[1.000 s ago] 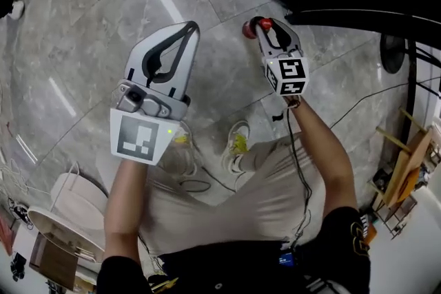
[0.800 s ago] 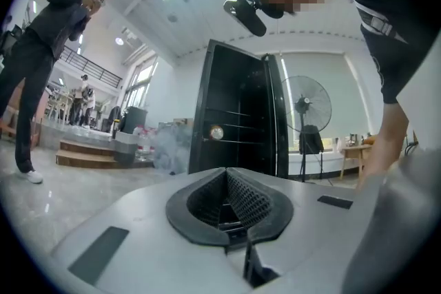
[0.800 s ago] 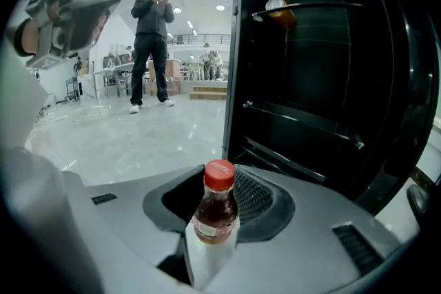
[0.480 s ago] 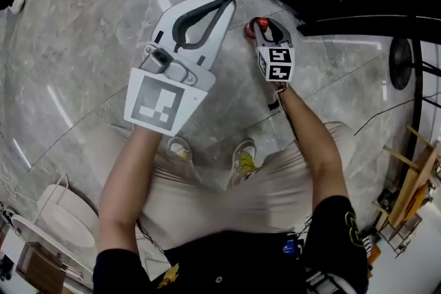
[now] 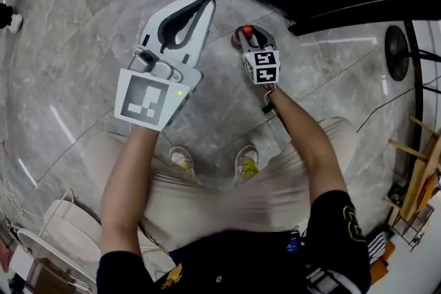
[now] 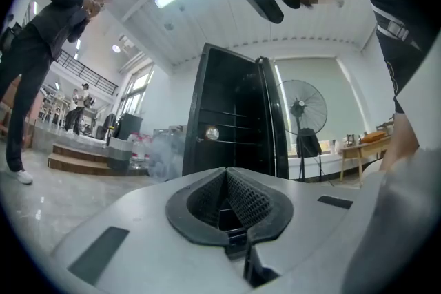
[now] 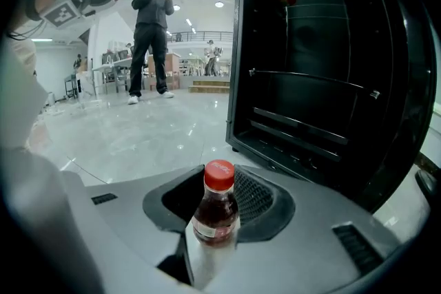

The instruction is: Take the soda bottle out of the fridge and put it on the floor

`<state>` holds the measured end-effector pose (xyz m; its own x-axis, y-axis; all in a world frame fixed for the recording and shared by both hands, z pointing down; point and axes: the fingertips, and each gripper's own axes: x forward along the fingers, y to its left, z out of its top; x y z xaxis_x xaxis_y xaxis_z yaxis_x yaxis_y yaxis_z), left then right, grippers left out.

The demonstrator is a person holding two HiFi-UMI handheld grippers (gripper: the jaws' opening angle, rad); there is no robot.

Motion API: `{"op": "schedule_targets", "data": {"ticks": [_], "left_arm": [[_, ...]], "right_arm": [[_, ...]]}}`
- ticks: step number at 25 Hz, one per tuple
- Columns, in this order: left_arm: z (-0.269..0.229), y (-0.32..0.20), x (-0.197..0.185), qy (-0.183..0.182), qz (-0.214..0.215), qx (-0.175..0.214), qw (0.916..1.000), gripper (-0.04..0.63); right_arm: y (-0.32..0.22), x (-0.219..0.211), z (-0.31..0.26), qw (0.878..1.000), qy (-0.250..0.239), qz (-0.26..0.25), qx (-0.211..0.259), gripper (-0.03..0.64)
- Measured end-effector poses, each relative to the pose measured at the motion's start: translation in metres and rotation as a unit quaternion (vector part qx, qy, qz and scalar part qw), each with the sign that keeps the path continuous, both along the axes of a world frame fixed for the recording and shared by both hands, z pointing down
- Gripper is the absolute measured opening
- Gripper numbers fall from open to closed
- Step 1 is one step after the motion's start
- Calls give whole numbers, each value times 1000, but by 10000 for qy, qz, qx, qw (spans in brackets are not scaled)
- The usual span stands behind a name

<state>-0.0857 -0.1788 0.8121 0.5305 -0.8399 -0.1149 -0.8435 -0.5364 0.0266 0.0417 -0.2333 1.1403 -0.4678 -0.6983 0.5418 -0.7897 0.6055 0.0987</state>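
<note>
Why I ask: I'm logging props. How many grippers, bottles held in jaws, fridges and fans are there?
Grippers: 2, left gripper and right gripper
Held bottle: 1, in the right gripper's jaws
Fridge: 1
Fan: 1
Total: 5

Glossy grey stone floor (image 5: 83, 38). Shiny black fridge (image 7: 324, 72). Clear smooth plastic bottle (image 7: 215, 213), red cap (image 7: 219, 174). Matt grey plastic left gripper (image 5: 201, 5) and right gripper (image 5: 249, 34), black ribbed pads (image 7: 256, 197).
</note>
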Motion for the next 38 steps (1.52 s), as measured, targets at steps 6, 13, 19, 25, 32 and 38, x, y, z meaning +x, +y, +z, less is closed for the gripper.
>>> {"op": "schedule_targets", "data": {"ticks": [6,13,19,25,32,38], "left_arm": [[24,-7,7,-3,46,-315,9995,17],[33,-13,16,4,143,-365,9992,17],[40,-20,15,-41,143,-474,9988,17],[39,-27,19,-164,178,-408,9989,17],[33,-31,13,-105,63,-382,9992,17],[35,-24,20,-330,89,-428,9985,17]], "right_arm": [[-5,4,0,9995,-211,192,104,126],[5,9,9,9997,-111,234,-20,233],[6,15,-51,9980,-347,526,104,242],[-14,16,-216,9834,-1318,366,1189,213],[-18,33,-284,9668,-1159,367,2249,113],[-18,31,-302,9620,-1130,149,2481,-2]]}}
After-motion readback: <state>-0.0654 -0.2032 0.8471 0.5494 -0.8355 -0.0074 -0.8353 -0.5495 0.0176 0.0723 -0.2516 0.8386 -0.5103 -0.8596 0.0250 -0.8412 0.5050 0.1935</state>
